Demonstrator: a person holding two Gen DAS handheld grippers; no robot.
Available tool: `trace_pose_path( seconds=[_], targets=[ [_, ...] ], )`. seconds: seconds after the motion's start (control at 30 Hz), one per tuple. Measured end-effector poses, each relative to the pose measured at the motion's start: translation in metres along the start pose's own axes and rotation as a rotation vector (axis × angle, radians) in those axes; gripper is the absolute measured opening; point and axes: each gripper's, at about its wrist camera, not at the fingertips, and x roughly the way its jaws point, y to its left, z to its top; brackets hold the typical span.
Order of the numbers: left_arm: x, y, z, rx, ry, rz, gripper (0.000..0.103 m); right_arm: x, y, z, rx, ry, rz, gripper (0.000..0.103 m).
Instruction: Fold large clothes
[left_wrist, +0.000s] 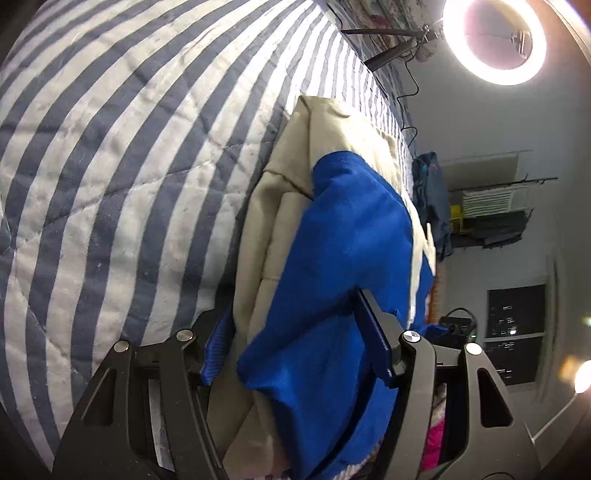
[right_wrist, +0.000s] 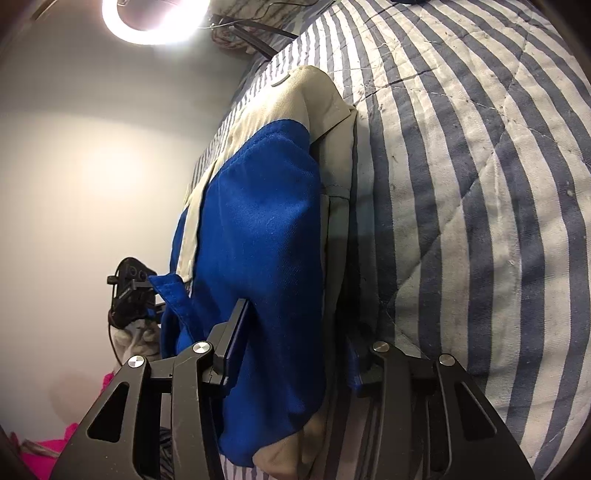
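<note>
A large blue and beige garment (left_wrist: 343, 221) lies bunched along the edge of a blue-and-white striped quilt (left_wrist: 110, 184). In the left wrist view a thick roll of that fabric fills the gap of my left gripper (left_wrist: 291, 314), whose pads press on it from both sides. The right wrist view shows the same garment (right_wrist: 258, 206) against the quilt (right_wrist: 480, 184). My right gripper (right_wrist: 299, 321) is shut on its blue part, with the left pad dug into the cloth and the right finger partly hidden behind a beige fold.
A bright ring light (left_wrist: 495, 40) on a tripod stands past the quilt's far edge, also glaring at the top of the right wrist view (right_wrist: 155, 22). A dark cloth (left_wrist: 432, 206) hangs by an air conditioner (left_wrist: 495, 199). Pink fabric (right_wrist: 40, 450) lies below.
</note>
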Motion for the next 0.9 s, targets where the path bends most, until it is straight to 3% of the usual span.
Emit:
trace_pose_path(
  seconds=[0.13,0.27,0.37,0.9],
  targets=[
    [0.004,-0.022,-0.005,0.071,-0.041,0.099,0.051,0.005,0.018,0.0,-0.049,-0.006,-0.083,0.043],
    [-0.003,-0.043,-0.01,0.153,-0.072,0.141,0.035,0.006,0.047,-0.004,-0.156,-0.012,-0.21,0.029],
    [-0.006,-0.062,-0.017,0.222,-0.101,0.176,0.028,0.003,0.067,-0.006,-0.212,-0.028,-0.277,0.024],
    [-0.011,-0.124,-0.04,0.37,-0.152,0.18,0.02,-0.014,0.127,-0.014,-0.385,-0.064,-0.431,0.017]
  ],
)
